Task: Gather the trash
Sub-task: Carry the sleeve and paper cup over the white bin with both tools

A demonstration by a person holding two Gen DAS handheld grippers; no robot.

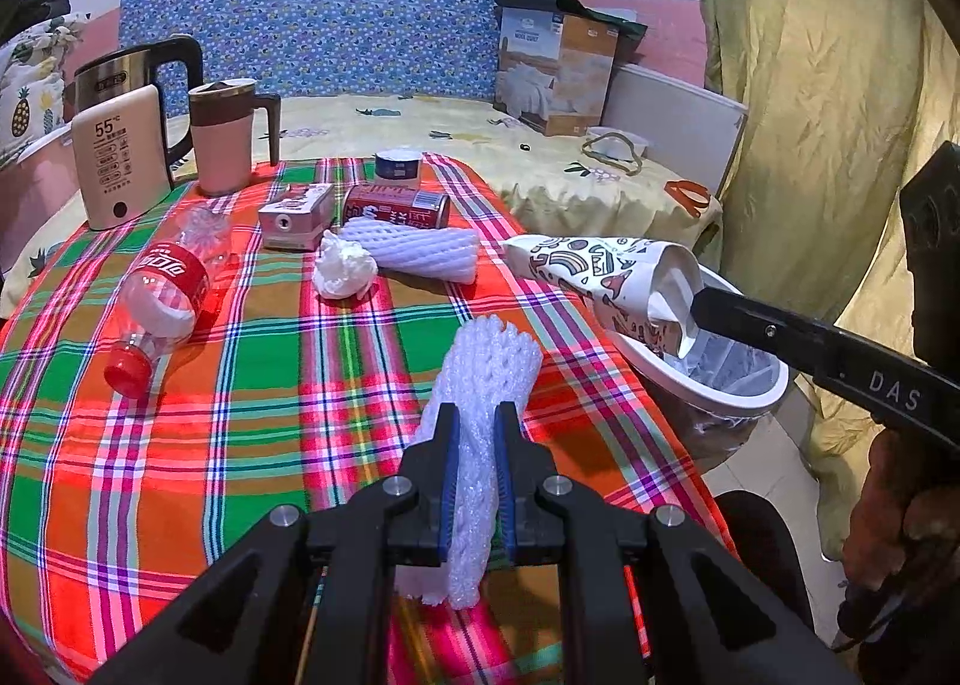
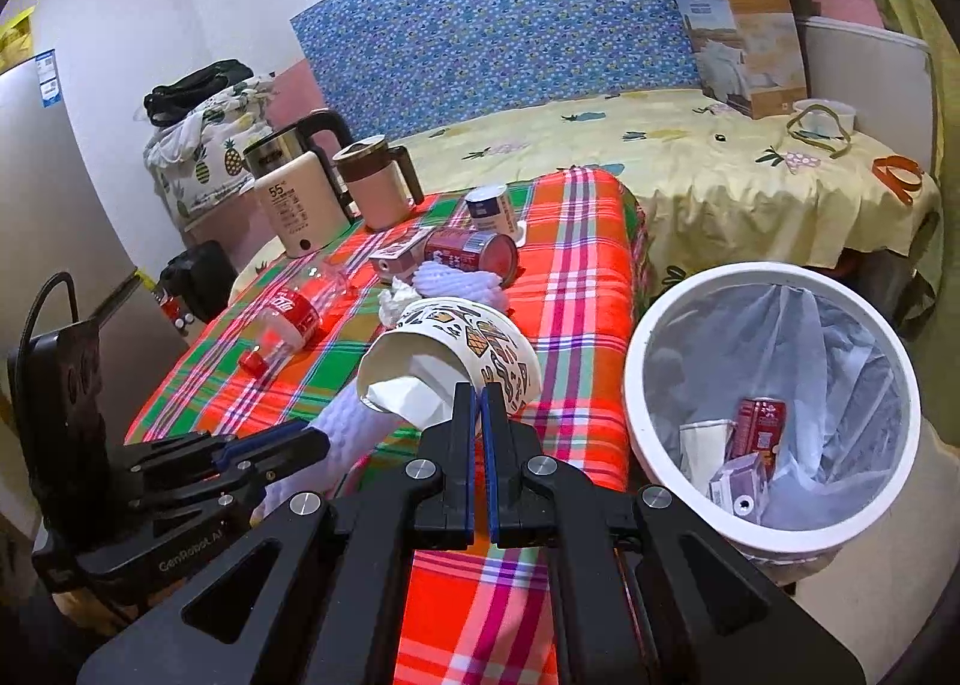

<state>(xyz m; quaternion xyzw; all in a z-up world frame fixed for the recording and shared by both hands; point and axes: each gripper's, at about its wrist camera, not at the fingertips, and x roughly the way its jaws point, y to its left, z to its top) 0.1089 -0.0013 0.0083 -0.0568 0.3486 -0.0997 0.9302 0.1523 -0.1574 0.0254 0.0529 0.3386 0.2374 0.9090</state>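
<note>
Left gripper (image 1: 477, 433) clamps a foam net sleeve (image 1: 480, 385); right gripper (image 2: 478, 403) pinches a paper cup (image 2: 456, 346).
Both look light and crushable; grip the cup's rim gently.

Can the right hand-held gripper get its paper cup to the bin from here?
Probably yes. The right hand-held gripper is shut on the paper cup, and the white bin stands open beside the table with nothing between.
</note>
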